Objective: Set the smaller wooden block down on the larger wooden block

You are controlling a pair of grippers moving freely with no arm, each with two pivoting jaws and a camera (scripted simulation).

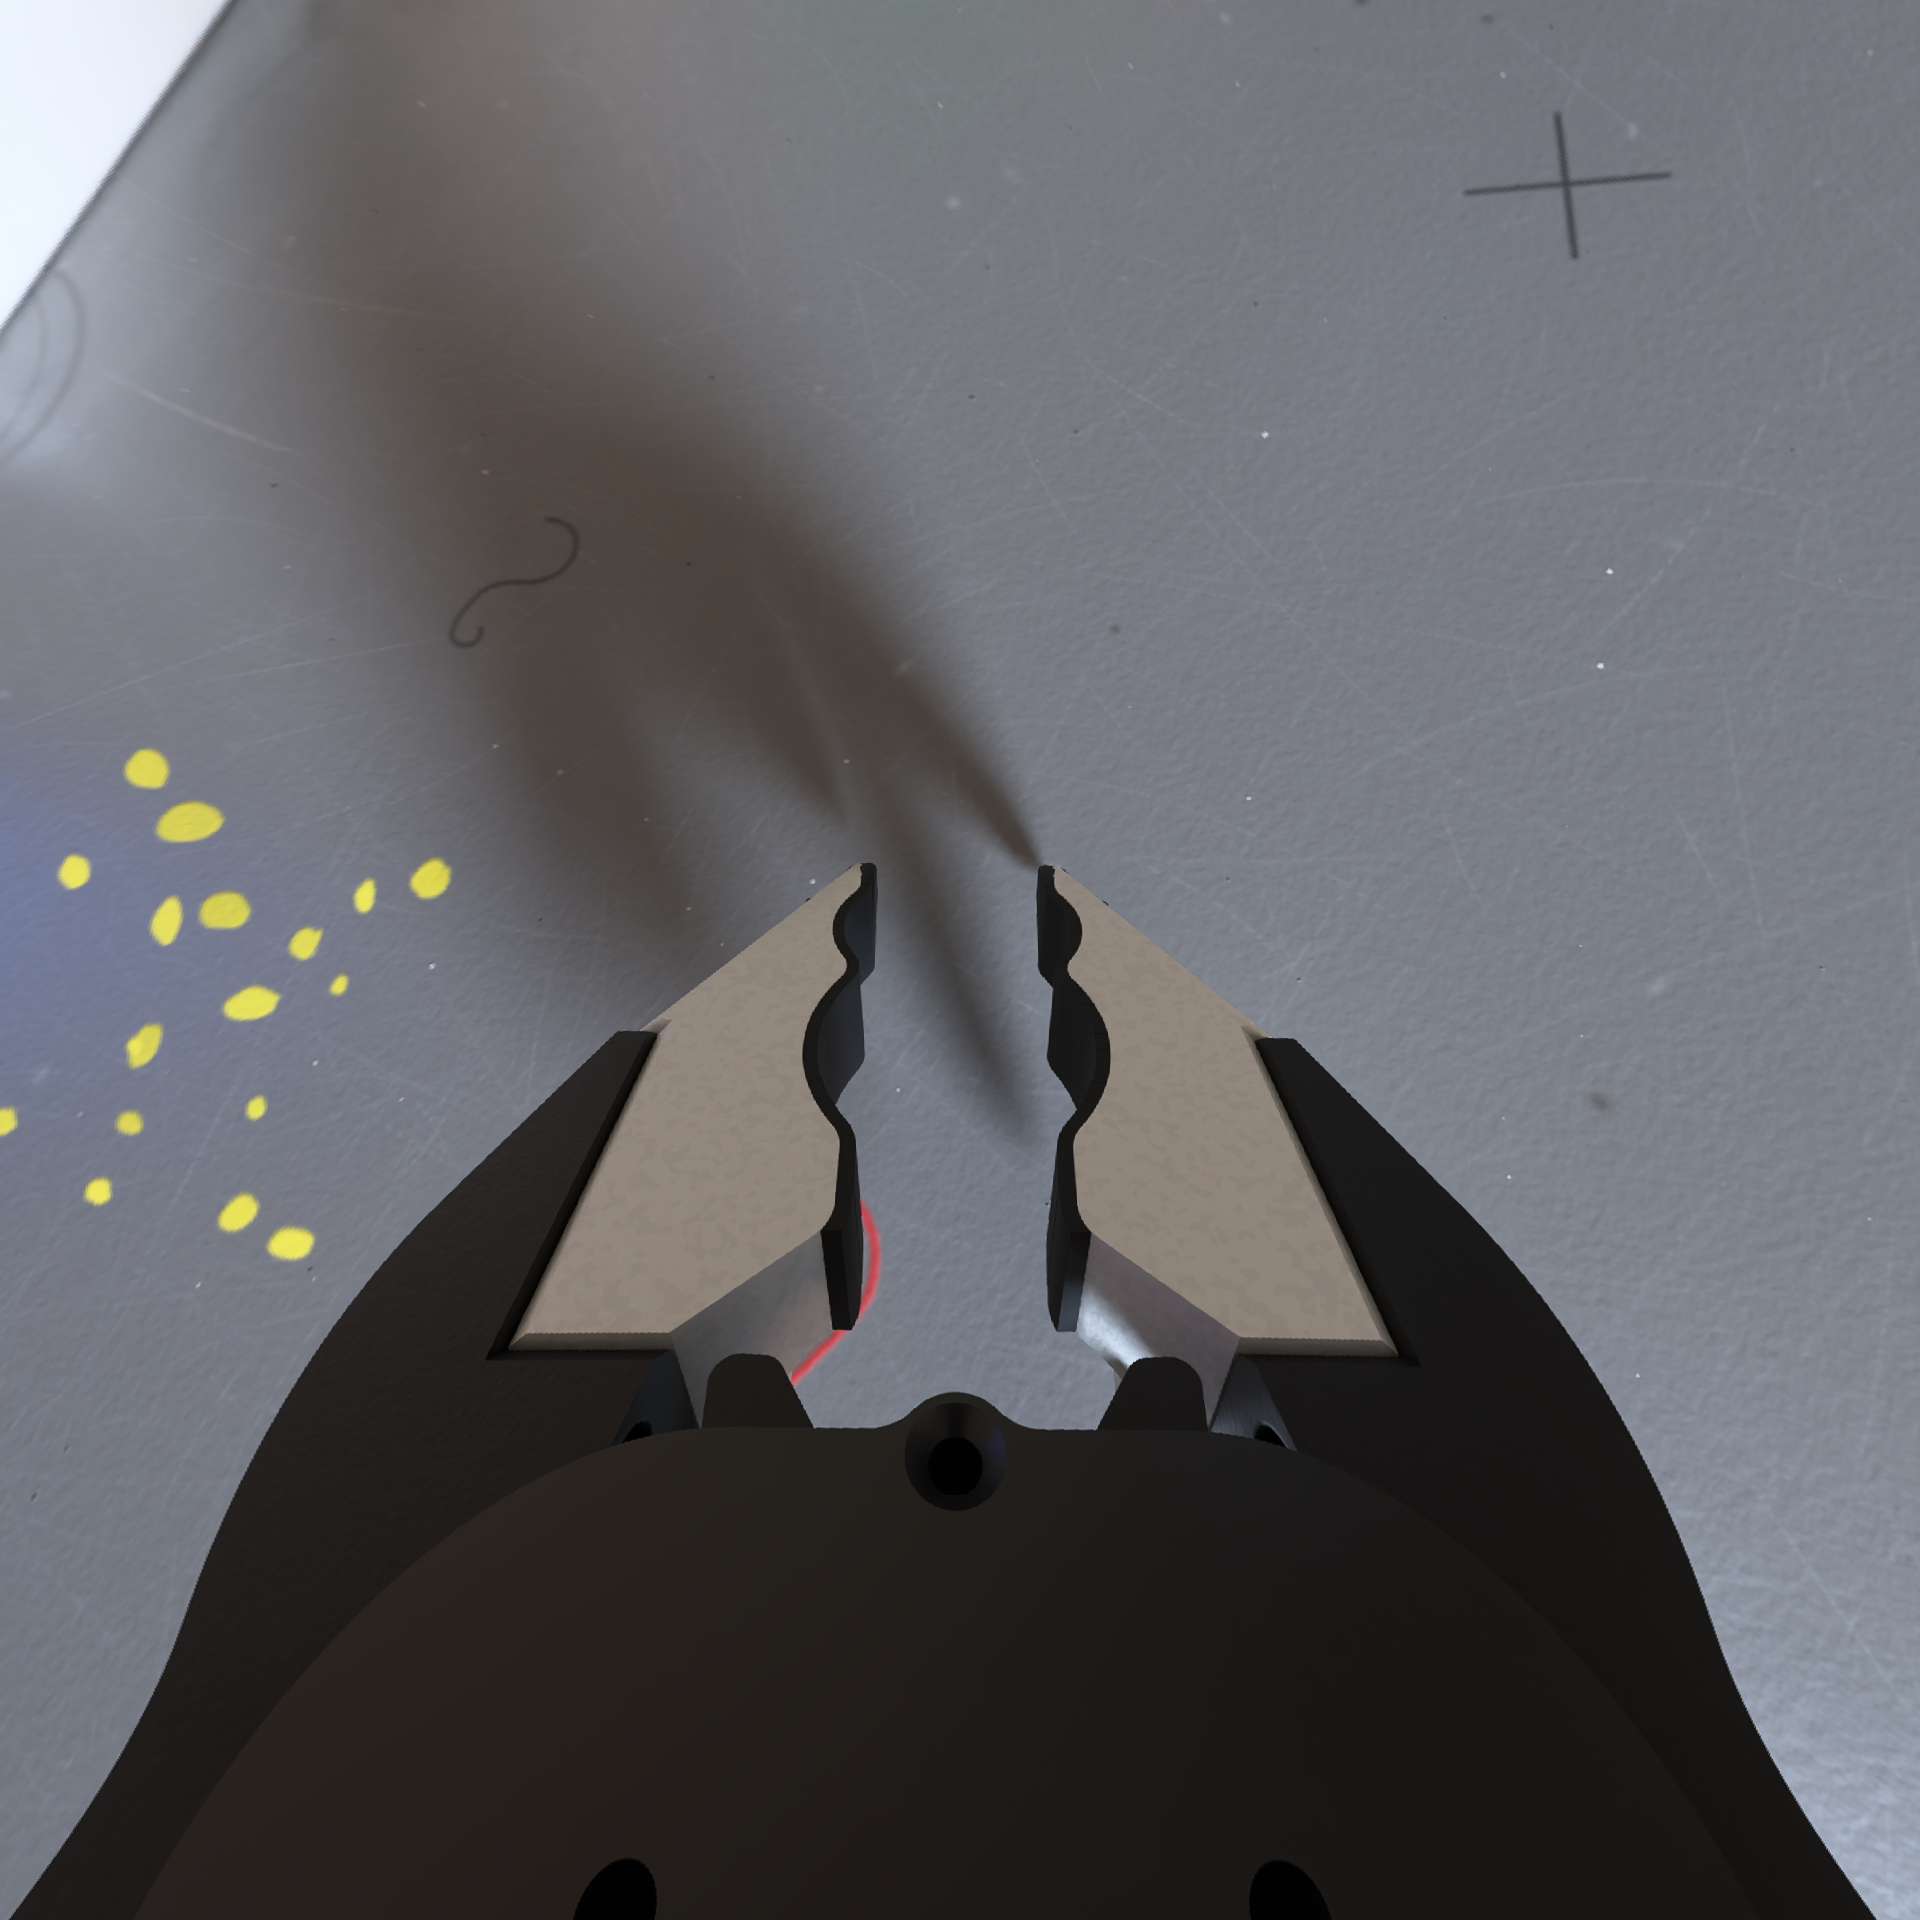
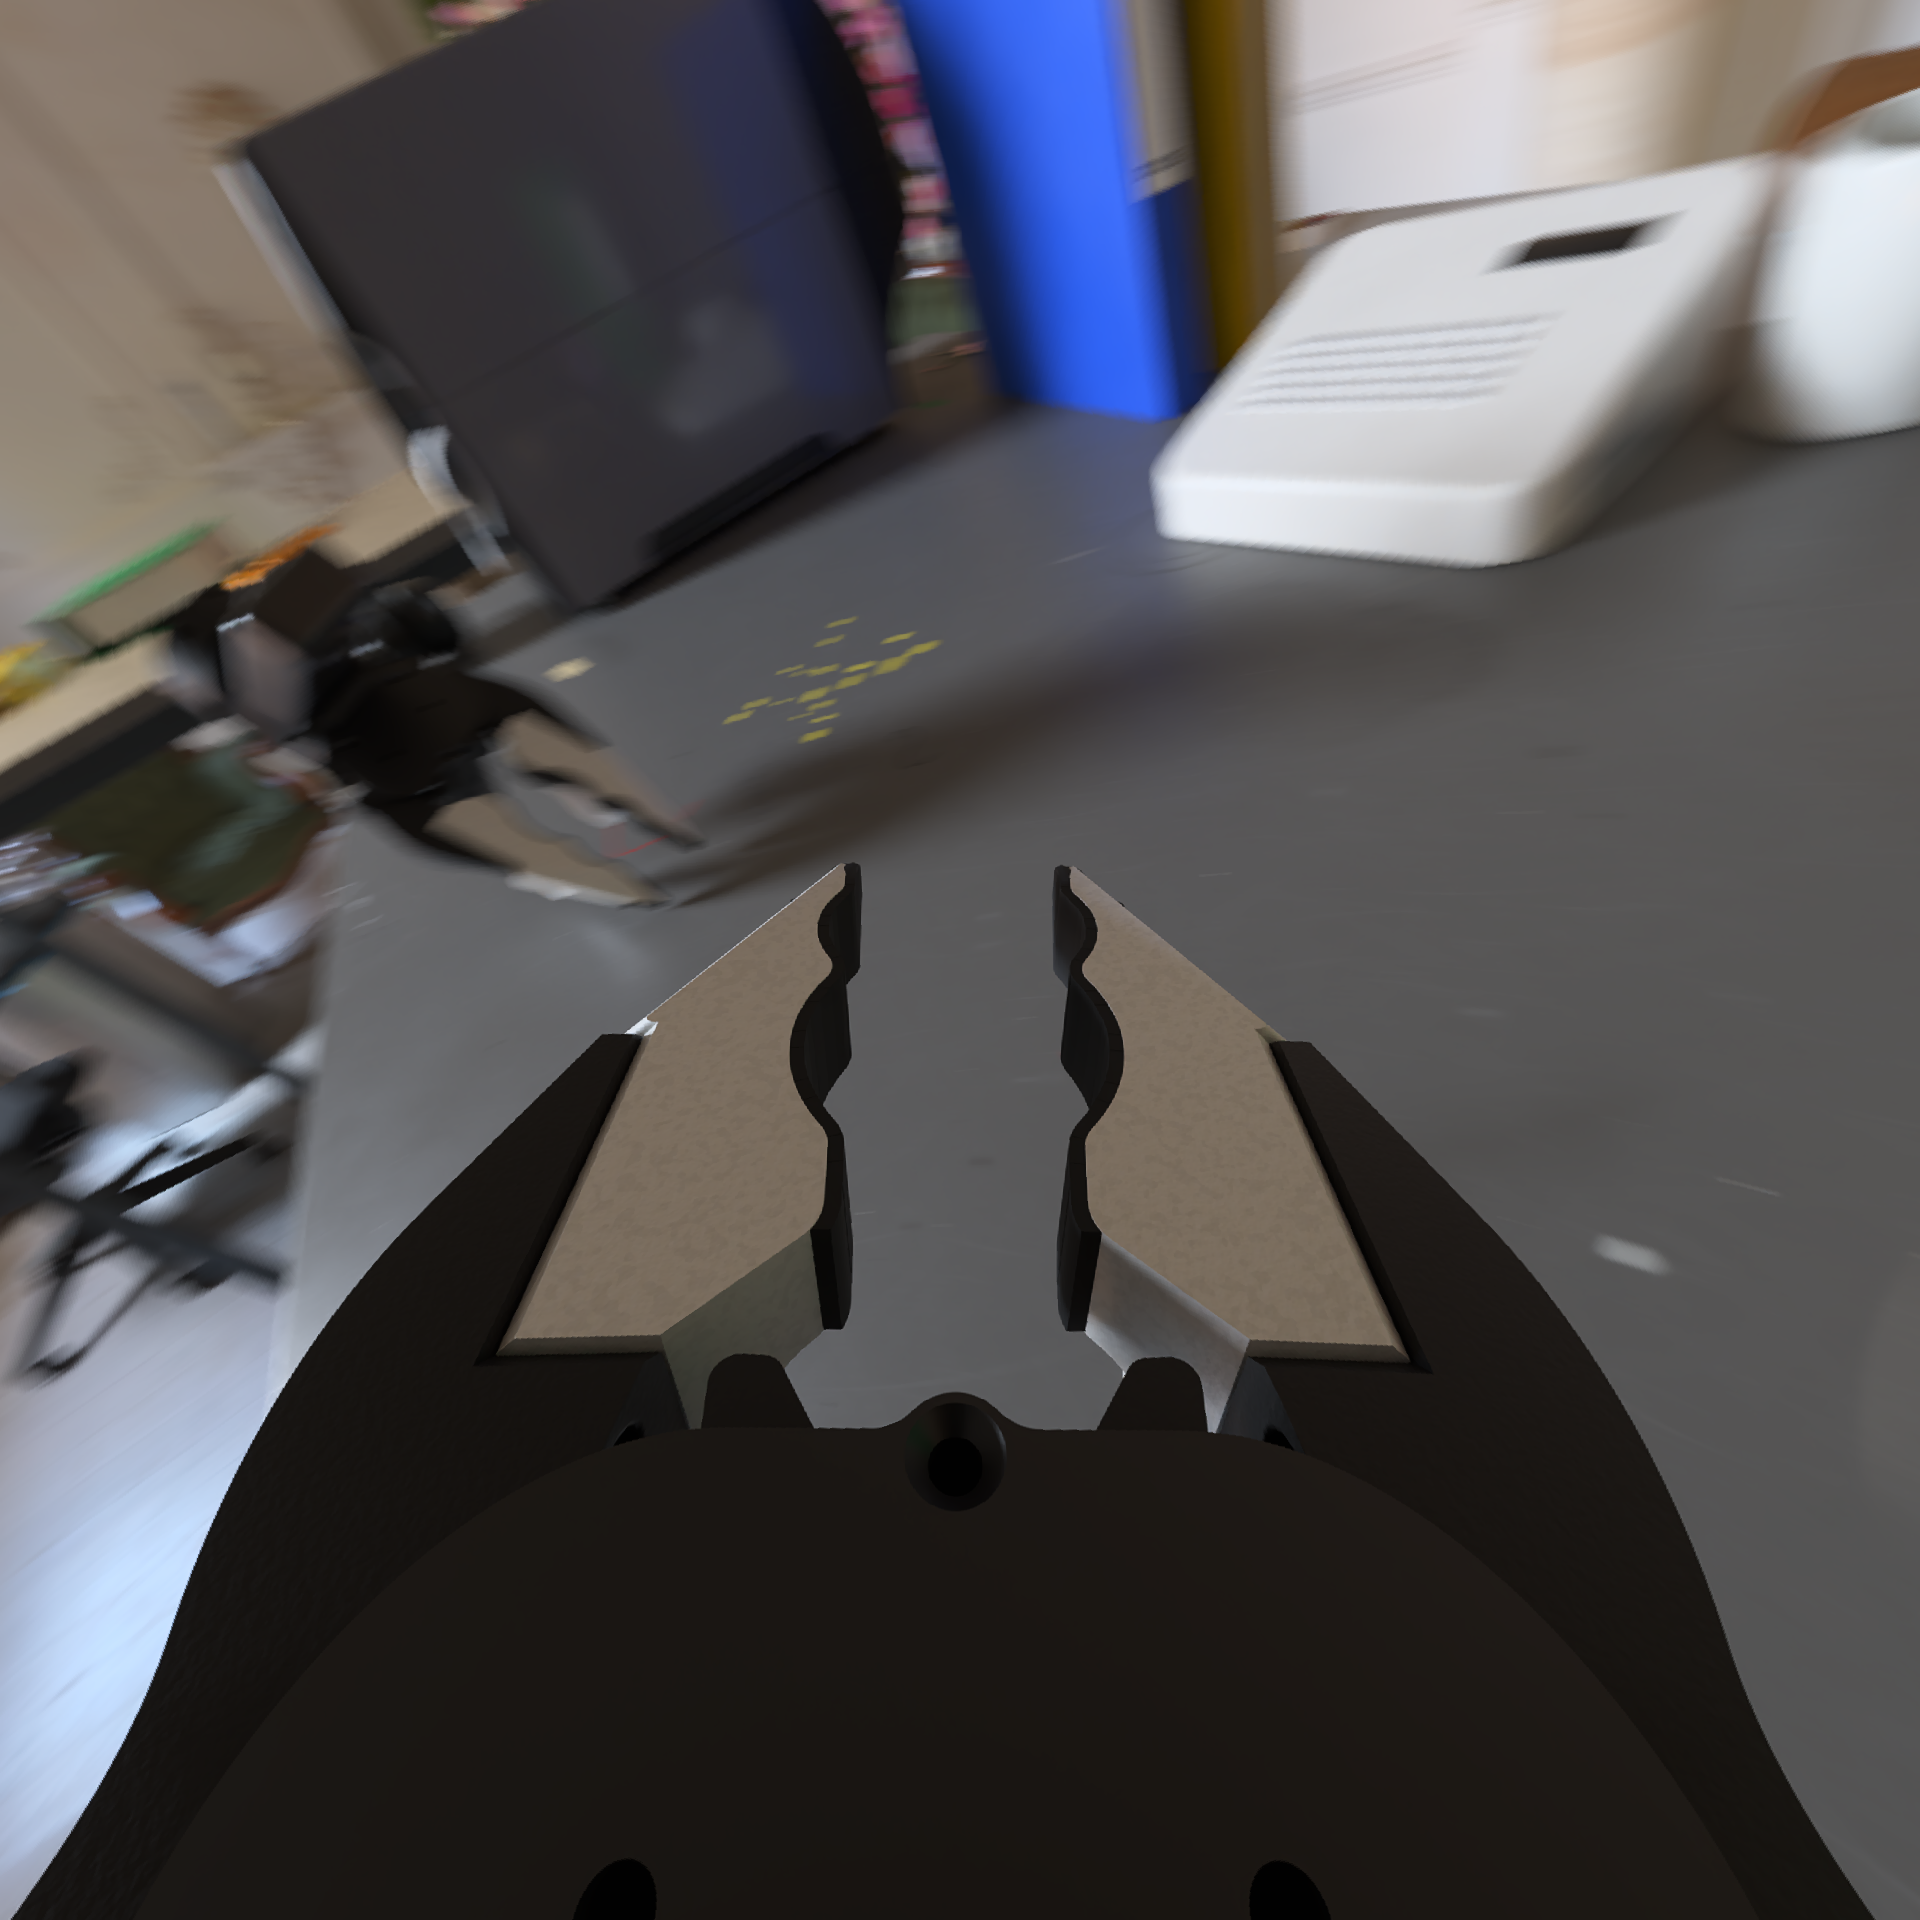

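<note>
Neither wooden block shows; left gripper and right gripper hover over the bench, fingers spread, empty, probably searching.

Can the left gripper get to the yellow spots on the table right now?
Probably yes: the left gripper, jaws open and empty, is close over the grey table, and the yellow spots lie to its left with nothing between.
</note>
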